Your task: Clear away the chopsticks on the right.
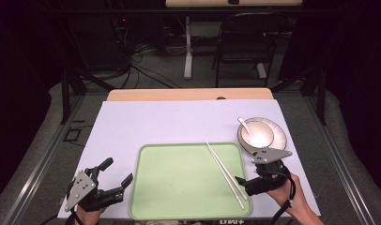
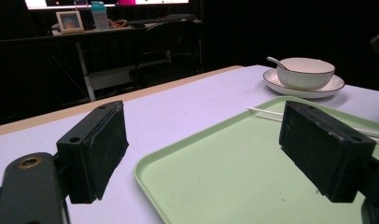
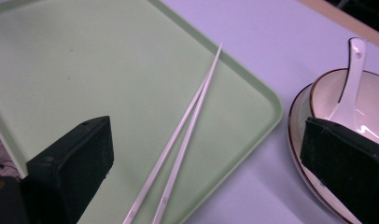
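Note:
A light green tray (image 1: 179, 187) lies at the table's near middle. Two white chopsticks (image 1: 224, 174) rest slantwise on its right part, their near tips by the right gripper. That gripper (image 1: 250, 172) is open, held by a hand at the tray's right front corner; in the right gripper view its jaws stand wide either side of the chopsticks (image 3: 187, 126) without touching them. Just behind it, a white bowl (image 1: 258, 135) with a spoon (image 1: 244, 124) sits on a plate (image 1: 280, 136). My left gripper (image 1: 119, 170) is open beside the tray's left edge, with nothing between its jaws.
A pale lilac cover (image 1: 156, 122) spreads over the wooden table (image 1: 188, 94). Behind the table stand a dark folding chair (image 1: 247, 42) and a white desk leg (image 1: 187, 47), with cables on the floor. The left gripper view looks across the tray (image 2: 225, 177) to the bowl (image 2: 305, 72).

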`<state>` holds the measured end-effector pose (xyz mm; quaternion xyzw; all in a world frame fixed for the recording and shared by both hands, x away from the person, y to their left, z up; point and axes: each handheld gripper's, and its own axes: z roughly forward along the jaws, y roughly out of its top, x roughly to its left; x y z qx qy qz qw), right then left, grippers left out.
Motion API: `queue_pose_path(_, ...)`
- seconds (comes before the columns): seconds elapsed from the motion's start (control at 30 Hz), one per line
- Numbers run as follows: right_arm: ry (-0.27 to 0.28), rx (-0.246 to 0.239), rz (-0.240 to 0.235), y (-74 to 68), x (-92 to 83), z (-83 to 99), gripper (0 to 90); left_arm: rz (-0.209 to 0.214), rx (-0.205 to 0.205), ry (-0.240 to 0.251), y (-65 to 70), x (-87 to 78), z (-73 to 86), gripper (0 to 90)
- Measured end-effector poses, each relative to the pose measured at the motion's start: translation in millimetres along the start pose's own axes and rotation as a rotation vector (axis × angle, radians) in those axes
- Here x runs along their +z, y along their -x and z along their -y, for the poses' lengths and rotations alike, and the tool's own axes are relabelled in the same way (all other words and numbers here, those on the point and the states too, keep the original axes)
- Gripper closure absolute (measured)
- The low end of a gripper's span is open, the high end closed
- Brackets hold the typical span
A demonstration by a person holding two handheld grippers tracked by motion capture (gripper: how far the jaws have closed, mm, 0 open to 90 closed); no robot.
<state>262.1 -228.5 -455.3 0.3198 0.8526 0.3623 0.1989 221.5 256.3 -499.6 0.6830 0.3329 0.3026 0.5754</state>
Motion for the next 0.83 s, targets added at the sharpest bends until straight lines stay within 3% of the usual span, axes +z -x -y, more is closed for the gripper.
queue_pose_path(0.2,0.067,-0.015,0.05,0.2,-19.7,19.9,0.0,-0.003,-0.001,-0.001,-0.2,-0.2,0.1,15.2)
queue_pose_path(0.5,0.212,0.001,0.121,1.0,-50.8,67.9,0.0,-0.004,0.001,-0.004,-0.1,0.6,0.2,15.2)
queue_pose_path(0.67,0.24,0.04,0.161,0.4,-56.4,90.5,0.0,-0.005,0.002,-0.006,0.1,1.3,0.0,15.2)
queue_pose_path(0.7,0.237,0.051,0.145,0.9,-56.9,93.9,0.0,-0.006,0.002,-0.006,0.2,1.6,-0.1,15.2)
queue_pose_path(0.83,0.269,0.034,0.163,-0.3,-60.7,94.6,0.0,0.0,0.012,-0.016,0.9,3.2,-0.3,15.3)
